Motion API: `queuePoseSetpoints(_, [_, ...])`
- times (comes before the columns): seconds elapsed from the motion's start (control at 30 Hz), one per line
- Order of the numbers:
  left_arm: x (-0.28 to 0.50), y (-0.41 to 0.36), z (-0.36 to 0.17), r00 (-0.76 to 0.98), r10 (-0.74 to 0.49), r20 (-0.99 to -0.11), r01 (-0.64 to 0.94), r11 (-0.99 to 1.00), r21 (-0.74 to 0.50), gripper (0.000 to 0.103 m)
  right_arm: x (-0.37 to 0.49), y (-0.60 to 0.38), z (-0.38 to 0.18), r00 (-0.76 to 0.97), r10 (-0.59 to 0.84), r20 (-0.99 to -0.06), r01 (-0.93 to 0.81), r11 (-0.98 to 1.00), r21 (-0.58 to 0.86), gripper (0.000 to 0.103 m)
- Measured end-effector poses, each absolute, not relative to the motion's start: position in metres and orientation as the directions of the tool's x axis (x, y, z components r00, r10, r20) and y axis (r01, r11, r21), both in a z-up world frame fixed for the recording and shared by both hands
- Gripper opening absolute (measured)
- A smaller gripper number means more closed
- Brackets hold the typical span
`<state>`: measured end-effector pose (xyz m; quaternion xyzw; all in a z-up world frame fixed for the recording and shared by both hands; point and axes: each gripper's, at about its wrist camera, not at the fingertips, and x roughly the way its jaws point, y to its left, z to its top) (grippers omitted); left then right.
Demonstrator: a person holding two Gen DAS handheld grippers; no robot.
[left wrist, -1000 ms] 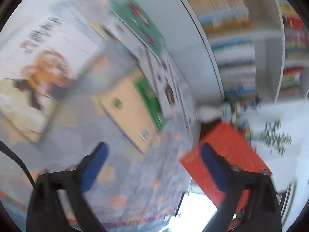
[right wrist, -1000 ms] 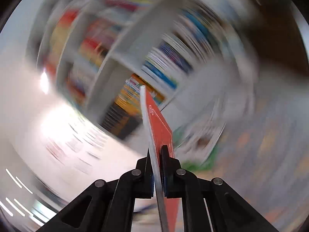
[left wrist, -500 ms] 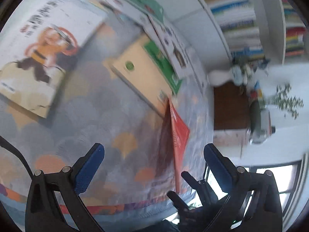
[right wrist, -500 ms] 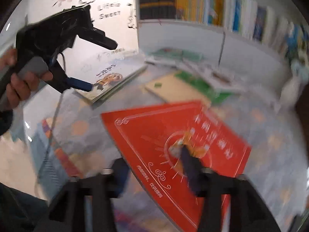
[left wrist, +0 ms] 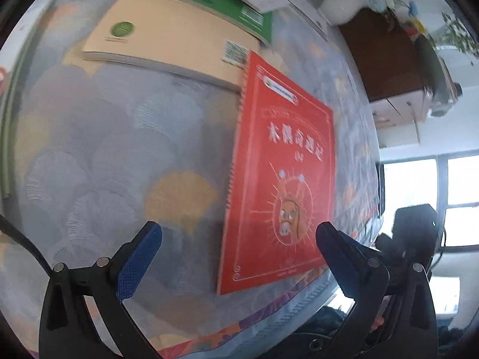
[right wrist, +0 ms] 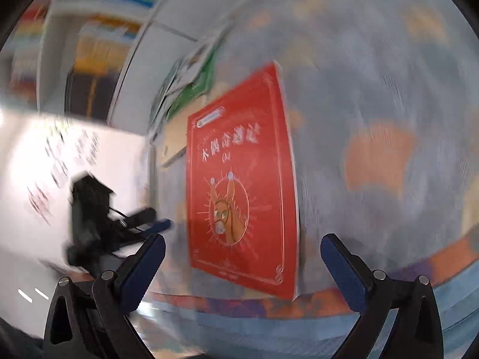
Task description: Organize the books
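A red spiral-bound book (left wrist: 281,176) with a horse drawing lies flat on the patterned cloth, its top corner overlapping a tan book (left wrist: 167,39). It also shows in the right wrist view (right wrist: 239,185). My left gripper (left wrist: 236,251) is open and empty, just above the red book's near edge. My right gripper (right wrist: 242,266) is open and empty, hovering close over the same book. The left gripper (right wrist: 119,224) shows blurred at the left of the right wrist view.
A green book (left wrist: 215,3) and white booklets lie behind the tan book. A brown cabinet (left wrist: 386,56) with a white vase stands past the cloth's far edge. Bookshelves (right wrist: 98,30) stand at the back. The cloth's striped edge (right wrist: 299,302) runs near my grippers.
My right gripper let go of the red book, which now lies flat on the cloth, and its jaws opened. My left gripper moved closer over the red book.
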<state>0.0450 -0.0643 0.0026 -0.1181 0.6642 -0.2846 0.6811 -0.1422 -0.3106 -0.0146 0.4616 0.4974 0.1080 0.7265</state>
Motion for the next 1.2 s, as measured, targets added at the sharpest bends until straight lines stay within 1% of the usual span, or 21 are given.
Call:
queuePoseSetpoints(0.1, [0.042, -0.073, -0.006, -0.054, -0.51, -0.858, 0.264, 0.822, -0.505, 0.102, -0.149, -0.315, -0.029, 0.513, 0.657, -0.552, 0.341, 0.435, 0.834, 0.103])
queuePoseSetpoints(0.2, [0.035, -0.085, -0.002, -0.013, -0.473, -0.881, 0.357, 0.821, -0.446, 0.102, -0.142, -0.314, -0.032, 0.505, 0.673, -0.541, 0.346, 0.417, 0.841, 0.103])
queuePoseSetpoints(0.27, [0.028, -0.095, -0.002, 0.029, -0.406, -0.913, 0.411, 0.838, -0.36, 0.102, -0.138, -0.313, -0.035, 0.491, 0.688, -0.534, 0.353, 0.403, 0.844, 0.103])
queuePoseSetpoints(0.33, [0.029, -0.106, -0.002, 0.076, -0.356, -0.931, 0.429, 0.855, -0.292, 0.102, -0.131, -0.312, -0.04, 0.486, 0.698, -0.525, 0.379, 0.373, 0.847, 0.103])
queuePoseSetpoints(0.47, [0.011, -0.132, -0.007, 0.202, -0.217, -0.955, 0.499, 0.862, -0.09, 0.103, -0.128, -0.318, -0.045, 0.486, 0.719, -0.497, 0.415, 0.31, 0.855, 0.103])
queuePoseSetpoints(0.5, [0.007, -0.135, -0.005, 0.237, -0.233, -0.943, 0.504, 0.859, -0.085, 0.103, -0.127, -0.319, -0.046, 0.479, 0.727, -0.492, 0.42, 0.302, 0.856, 0.103])
queuePoseSetpoints(0.8, [0.011, -0.137, -0.005, 0.307, -0.234, -0.922, 0.404, 0.909, -0.096, 0.103, -0.112, -0.313, -0.052, 0.405, 0.782, -0.474, 0.45, 0.281, 0.848, 0.103])
queuePoseSetpoints(1.0, [0.006, -0.132, -0.006, 0.318, -0.242, -0.917, 0.406, 0.908, -0.099, 0.103, -0.108, -0.311, -0.053, 0.389, 0.779, -0.491, 0.463, 0.295, 0.836, 0.103])
queuePoseSetpoints(1.1, [0.01, -0.13, -0.006, 0.289, -0.241, -0.926, 0.396, 0.911, -0.114, 0.103, -0.105, -0.308, -0.051, 0.377, 0.779, -0.501, 0.461, 0.311, 0.831, 0.103])
queuePoseSetpoints(1.17, [0.015, -0.142, -0.007, 0.244, -0.251, -0.937, 0.401, 0.906, -0.139, 0.102, -0.105, -0.306, -0.053, 0.374, 0.8, -0.469, 0.458, 0.281, 0.844, 0.103])
queuePoseSetpoints(1.2, [0.018, -0.14, -0.005, 0.224, -0.274, -0.935, 0.397, 0.902, -0.169, 0.102, -0.105, -0.301, -0.059, 0.371, 0.835, -0.407, 0.463, 0.213, 0.86, 0.103])
